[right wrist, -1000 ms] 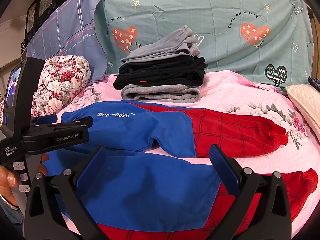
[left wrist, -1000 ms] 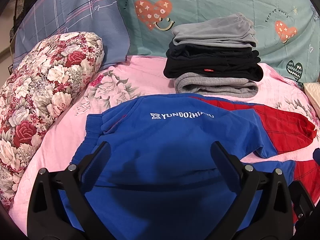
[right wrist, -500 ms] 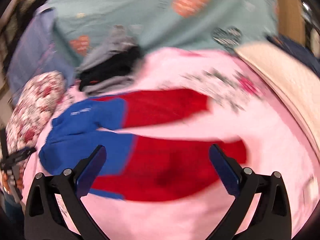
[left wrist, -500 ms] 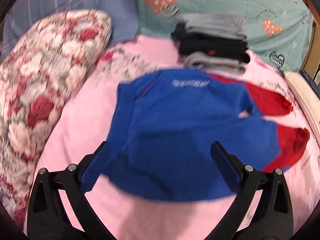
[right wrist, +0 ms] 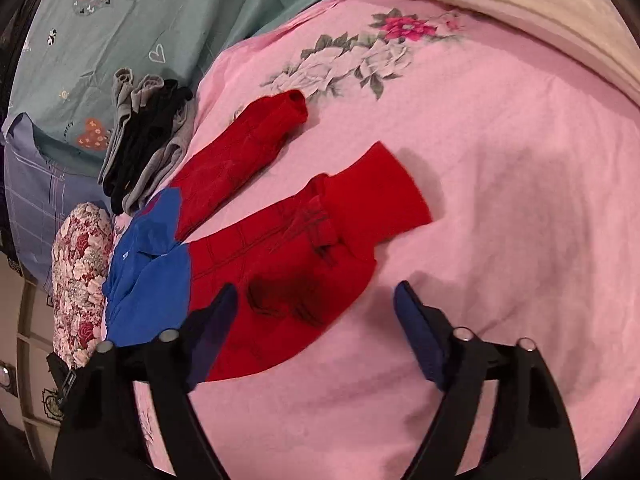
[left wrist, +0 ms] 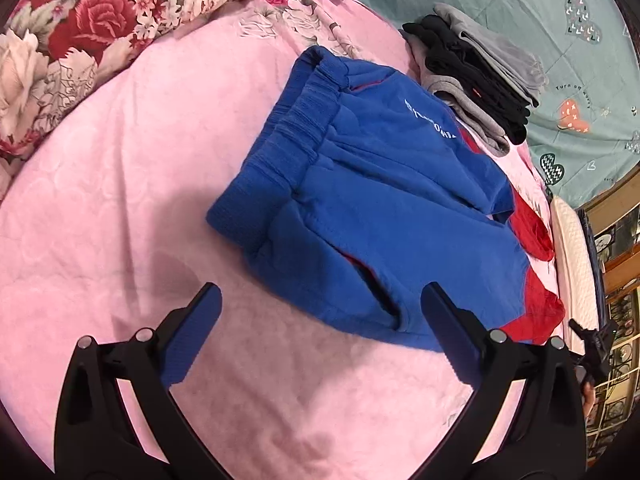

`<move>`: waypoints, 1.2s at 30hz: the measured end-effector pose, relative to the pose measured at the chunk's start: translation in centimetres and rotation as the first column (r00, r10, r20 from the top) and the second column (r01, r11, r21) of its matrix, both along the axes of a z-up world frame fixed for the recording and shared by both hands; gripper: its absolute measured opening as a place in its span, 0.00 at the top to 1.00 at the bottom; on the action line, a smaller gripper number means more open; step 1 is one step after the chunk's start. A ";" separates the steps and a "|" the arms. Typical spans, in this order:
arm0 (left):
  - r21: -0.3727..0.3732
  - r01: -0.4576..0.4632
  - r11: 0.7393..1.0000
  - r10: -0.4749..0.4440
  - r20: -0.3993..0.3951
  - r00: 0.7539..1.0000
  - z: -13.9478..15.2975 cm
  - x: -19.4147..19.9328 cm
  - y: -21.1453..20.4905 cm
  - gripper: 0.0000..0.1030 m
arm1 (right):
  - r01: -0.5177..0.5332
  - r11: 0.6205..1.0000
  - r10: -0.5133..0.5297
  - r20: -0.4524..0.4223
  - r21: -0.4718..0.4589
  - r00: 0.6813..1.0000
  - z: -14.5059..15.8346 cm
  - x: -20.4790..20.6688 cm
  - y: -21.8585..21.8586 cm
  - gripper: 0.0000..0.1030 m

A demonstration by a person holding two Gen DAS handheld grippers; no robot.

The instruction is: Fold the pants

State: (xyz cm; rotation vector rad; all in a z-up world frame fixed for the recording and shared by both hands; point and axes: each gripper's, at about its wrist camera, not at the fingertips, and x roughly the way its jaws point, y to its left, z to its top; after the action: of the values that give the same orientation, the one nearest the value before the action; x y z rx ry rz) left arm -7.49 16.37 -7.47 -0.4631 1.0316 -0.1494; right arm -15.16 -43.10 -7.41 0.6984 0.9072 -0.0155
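Blue and red pants (left wrist: 380,208) lie spread on the pink bedspread (left wrist: 120,200). In the left wrist view the blue ribbed waistband faces me, with white lettering on the far hip. My left gripper (left wrist: 320,332) hovers open just short of the waist end, nothing between its fingers. In the right wrist view both red legs of the pants (right wrist: 288,248) stretch apart toward the cuffs, the near leg rumpled. Open too, my right gripper (right wrist: 316,320) hangs above the near leg's lower edge.
A stack of folded grey and black pants (left wrist: 476,76) (right wrist: 148,136) sits at the bed's head against a teal heart-print pillow (left wrist: 552,20). A floral pillow (left wrist: 80,28) lies at one side, a cream pillow (right wrist: 520,12) at the other.
Both grippers have pulled back and swung apart: the left now looks down at the waistband end, the right at the red leg cuffs. The pants lie let go on the bed.
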 end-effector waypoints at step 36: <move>-0.231 -0.065 0.971 0.047 -0.083 0.995 -1.4 2.1 0.8 0.02 | -0.048 0.997 0.046 -0.032 -0.064 0.998 -0.9 -3.0 -1.1 0.90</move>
State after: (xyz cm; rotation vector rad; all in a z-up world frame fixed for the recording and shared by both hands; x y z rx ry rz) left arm -5.36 17.13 -8.85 -0.7163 1.0805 -0.2052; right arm -18.21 -44.19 -8.31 0.6181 0.9484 -0.0136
